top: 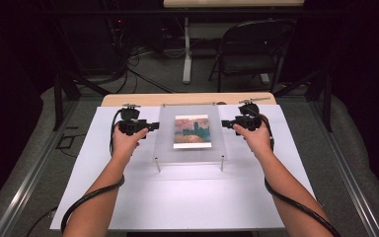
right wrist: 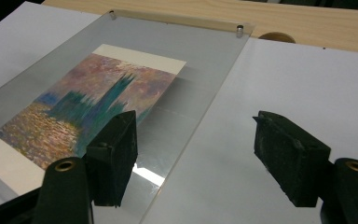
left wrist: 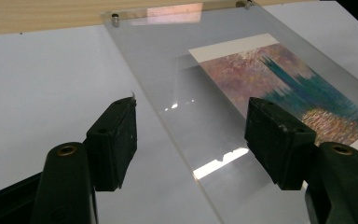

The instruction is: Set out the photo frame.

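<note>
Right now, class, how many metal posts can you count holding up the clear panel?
4: near-left, near-right, far-left and far-right corners of the panel. The far two look faint from above.

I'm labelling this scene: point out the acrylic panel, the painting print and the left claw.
acrylic panel [top: 166, 148], high view, bare near-left part.
painting print [right wrist: 88, 100], right gripper view, blue towers.
left claw [left wrist: 190, 135], left gripper view, midway between its tips.

the clear panel [top: 192, 136] is colourless and glossy, with pale glints and small silver pegs [right wrist: 239, 31] at its corners. the print [right wrist: 86, 105] under it has a cream border and dabbed paint: teal towers, a mauve-pink sky, orange-gold speckled water. the sheet [top: 187, 197] is plain white over a light wood-grain tabletop [top: 128, 100]. both grippers have matt black jaws.
</note>
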Tool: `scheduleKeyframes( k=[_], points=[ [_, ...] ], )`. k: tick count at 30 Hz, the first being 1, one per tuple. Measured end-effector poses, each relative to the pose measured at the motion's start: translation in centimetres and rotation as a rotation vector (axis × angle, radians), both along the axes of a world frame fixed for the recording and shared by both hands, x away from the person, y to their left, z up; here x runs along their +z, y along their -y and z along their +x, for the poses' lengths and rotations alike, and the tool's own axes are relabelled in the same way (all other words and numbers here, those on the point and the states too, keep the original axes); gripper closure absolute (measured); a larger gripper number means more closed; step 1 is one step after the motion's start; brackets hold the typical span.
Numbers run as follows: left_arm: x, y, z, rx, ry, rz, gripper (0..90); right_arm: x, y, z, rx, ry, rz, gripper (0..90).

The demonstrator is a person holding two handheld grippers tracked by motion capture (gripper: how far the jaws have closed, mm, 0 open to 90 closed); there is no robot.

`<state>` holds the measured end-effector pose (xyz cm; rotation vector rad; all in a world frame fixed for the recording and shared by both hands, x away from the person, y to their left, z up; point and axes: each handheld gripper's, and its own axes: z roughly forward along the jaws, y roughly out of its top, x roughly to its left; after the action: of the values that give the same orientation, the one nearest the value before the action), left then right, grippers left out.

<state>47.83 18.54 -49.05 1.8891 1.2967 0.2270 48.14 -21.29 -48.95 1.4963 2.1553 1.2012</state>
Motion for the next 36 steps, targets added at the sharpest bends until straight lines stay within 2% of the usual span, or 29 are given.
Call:
scheduleKeyframes(
  k=[8, 10, 15, 26, 28, 32, 36],
  points=[
    [-0.6, 0.8, 1.1, -0.001, -0.026, -0.016, 33.8, -0.7, -0.5, 0.9, -0.007, -0.029, 0.01, 29.9],
    [-0.9, 0.9, 1.6, 0.007, -0.041, -0.034, 33.8, -0.7, -0.8, 1.2, -0.004, -0.04, 0.015, 29.9],
    [-1.6, 1.4, 2.2, 0.008, -0.059, -0.041, 33.6, -1.0, -1.4, 1.7, 0.014, -0.051, 0.021, 29.9],
    [-3.0, 2.3, 2.6, 0.002, -0.104, -0.049, 33.6, -2.3, -2.4, 2.0, 0.04, -0.093, 0.039, 29.8],
    [-3.2, 2.5, 2.6, 0.003, -0.104, -0.035, 33.0, -2.5, -2.5, 2.1, 0.043, -0.1, 0.035, 29.8],
    [-3.6, 2.4, 2.7, 0.005, -0.116, -0.046, 33.0, -2.8, -2.7, 2.2, 0.043, -0.112, 0.045, 29.8],
    [-3.9, 2.4, 2.7, 0.006, -0.118, -0.038, 32.9, -3.3, -3.0, 2.4, 0.047, -0.123, 0.052, 29.8]
  ],
)
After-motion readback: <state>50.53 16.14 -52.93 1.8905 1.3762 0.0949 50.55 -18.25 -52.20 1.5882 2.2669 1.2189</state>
